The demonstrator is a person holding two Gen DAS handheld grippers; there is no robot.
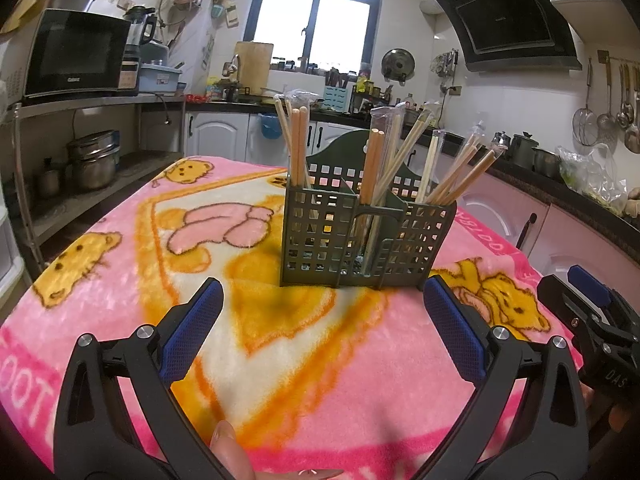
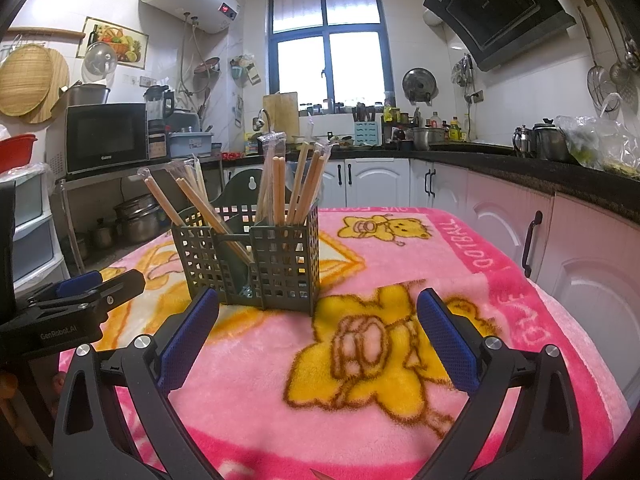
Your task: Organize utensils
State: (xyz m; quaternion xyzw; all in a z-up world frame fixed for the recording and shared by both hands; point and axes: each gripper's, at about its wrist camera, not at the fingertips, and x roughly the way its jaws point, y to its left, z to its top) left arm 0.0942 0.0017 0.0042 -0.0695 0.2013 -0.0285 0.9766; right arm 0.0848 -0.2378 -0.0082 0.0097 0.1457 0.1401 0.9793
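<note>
Chopsticks (image 1: 378, 160) upright in caddy (image 1: 320, 236)

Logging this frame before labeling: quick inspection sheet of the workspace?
Surface: pink bear-print blanket covers the table.
Job's things: green holder upright on the blanket; chopsticks, some in clear sleeves, stand in its compartments.
Clutter: nothing seen on the blanket besides the holder.
Grippers: left tongs open, empty, short of the holder; right tongs open, empty.
Cables: nothing seen on the table.
Surroundings: kitchen; microwave on a shelf, window behind, range hood, white cabinets.
</note>
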